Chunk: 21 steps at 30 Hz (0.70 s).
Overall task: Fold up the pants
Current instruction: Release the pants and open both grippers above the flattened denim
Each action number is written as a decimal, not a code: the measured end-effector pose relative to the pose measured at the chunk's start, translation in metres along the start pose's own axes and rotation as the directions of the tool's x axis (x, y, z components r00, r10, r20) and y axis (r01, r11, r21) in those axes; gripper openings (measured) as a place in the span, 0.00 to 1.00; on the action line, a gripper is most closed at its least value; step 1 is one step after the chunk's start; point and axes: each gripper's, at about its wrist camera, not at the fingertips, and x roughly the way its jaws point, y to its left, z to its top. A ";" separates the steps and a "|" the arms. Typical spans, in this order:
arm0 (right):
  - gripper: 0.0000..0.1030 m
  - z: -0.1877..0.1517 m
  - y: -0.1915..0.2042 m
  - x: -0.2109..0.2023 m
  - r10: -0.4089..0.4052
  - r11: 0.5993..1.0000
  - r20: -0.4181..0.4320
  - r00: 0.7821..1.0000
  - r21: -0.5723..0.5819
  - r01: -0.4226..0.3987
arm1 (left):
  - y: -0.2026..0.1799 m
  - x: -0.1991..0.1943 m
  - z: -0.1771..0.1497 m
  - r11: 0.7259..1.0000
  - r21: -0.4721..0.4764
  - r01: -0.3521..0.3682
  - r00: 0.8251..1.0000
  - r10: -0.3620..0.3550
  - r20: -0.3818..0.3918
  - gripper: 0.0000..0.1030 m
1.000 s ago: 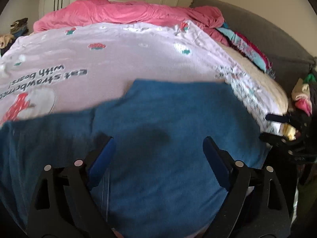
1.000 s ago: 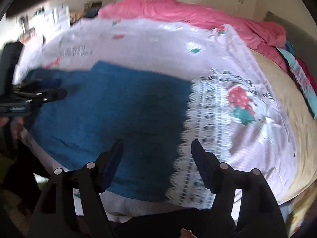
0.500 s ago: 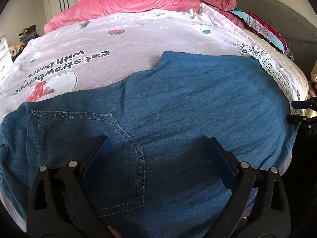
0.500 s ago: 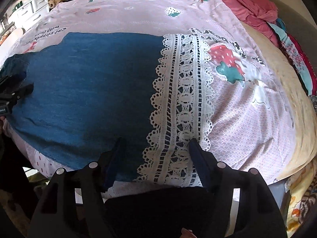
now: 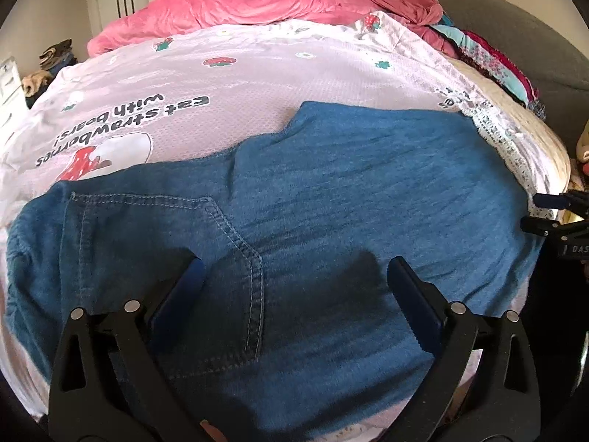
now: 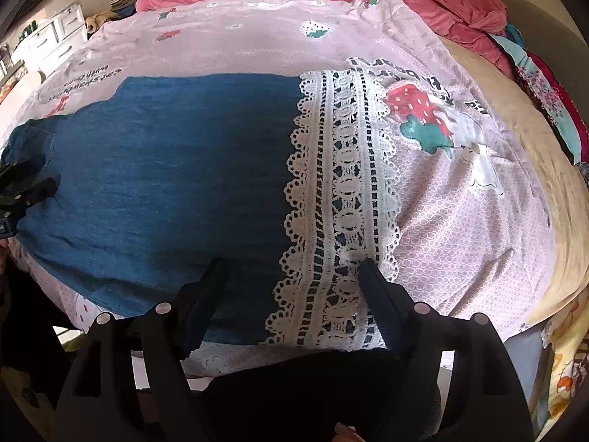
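Fingers (image 5: 412,305) of the left gripper (image 5: 294,280) stand spread wide and are opening, gripping nothing, above the stitched back pocket (image 5: 176,258) of the blue denim pants (image 5: 331,202). The right gripper (image 6: 291,276) is opening too, empty, straddling the pants' white lace hem band (image 6: 342,191). The pants lie flat on the pink strawberry-print bedspread (image 5: 257,84), with a crumpled pink blanket (image 5: 257,3) beyond them.

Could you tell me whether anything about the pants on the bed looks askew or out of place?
Nothing stands out: the blue pants lie flat on the pink strawberry bedcover, their lace hem spread evenly.
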 end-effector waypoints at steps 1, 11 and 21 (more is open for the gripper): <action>0.80 -0.001 0.000 -0.004 0.029 0.999 0.018 0.999 0.022 -0.029 | 0.000 -0.003 0.000 1.000 -0.005 0.010 1.000 -0.010 0.003 0.91; 0.81 -0.006 -0.011 -0.051 0.056 0.992 0.147 0.988 0.102 -0.072 | -0.011 -0.024 0.000 0.999 0.012 0.033 0.999 -0.034 0.031 0.91; 0.81 -0.025 -0.033 -0.068 0.018 0.983 0.173 0.985 0.175 -0.049 | -0.032 -0.036 0.002 0.996 0.056 0.068 0.997 -0.070 0.040 0.91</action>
